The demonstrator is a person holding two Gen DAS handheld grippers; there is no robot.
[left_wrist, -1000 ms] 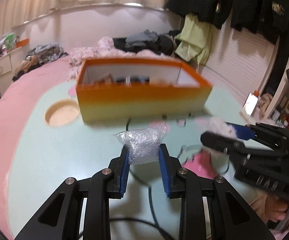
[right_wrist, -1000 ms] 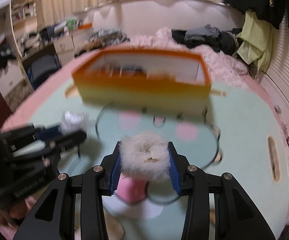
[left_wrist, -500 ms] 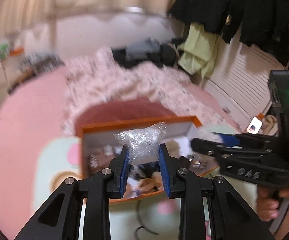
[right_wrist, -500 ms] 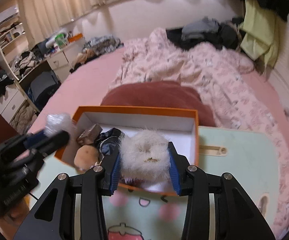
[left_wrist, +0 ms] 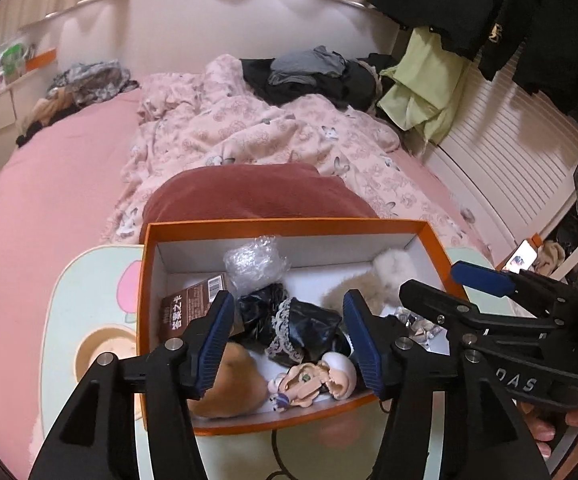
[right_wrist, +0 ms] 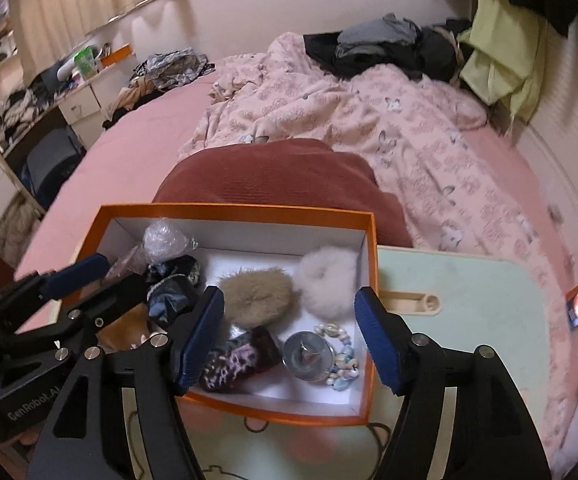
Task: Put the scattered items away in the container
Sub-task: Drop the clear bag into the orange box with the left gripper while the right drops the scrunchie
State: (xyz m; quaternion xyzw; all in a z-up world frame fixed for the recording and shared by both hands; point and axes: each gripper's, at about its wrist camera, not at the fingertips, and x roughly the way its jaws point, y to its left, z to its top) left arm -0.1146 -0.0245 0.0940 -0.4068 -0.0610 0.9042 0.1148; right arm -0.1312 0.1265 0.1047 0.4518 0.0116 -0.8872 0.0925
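Note:
An orange box [left_wrist: 289, 225] [right_wrist: 371, 272] with a white inside stands on a pale green lap table. In it lie a bubble-wrap wad [left_wrist: 255, 264] [right_wrist: 165, 240], a white fluffy scrunchie [right_wrist: 327, 282] [left_wrist: 393, 270], a beige fluffy scrunchie [right_wrist: 257, 296], black lace cloth [left_wrist: 297, 324], a brown packet [left_wrist: 191, 306], a small doll [left_wrist: 313, 380] and a shell bracelet [right_wrist: 341, 356]. My left gripper [left_wrist: 289, 336] is open and empty above the box's left half. My right gripper [right_wrist: 289, 336] is open and empty above its right half.
The lap table [right_wrist: 469, 320] rests on a pink bed. A dark red cushion [left_wrist: 257, 196] lies just behind the box. A pink quilt [right_wrist: 349, 112] and piled clothes [left_wrist: 321, 76] lie farther back. A lit phone [left_wrist: 523, 258] is at the right.
Both grippers rose over the box and opened. The left one dropped the bubble-wrap wad into the box; the right one dropped the white scrunchie into it.

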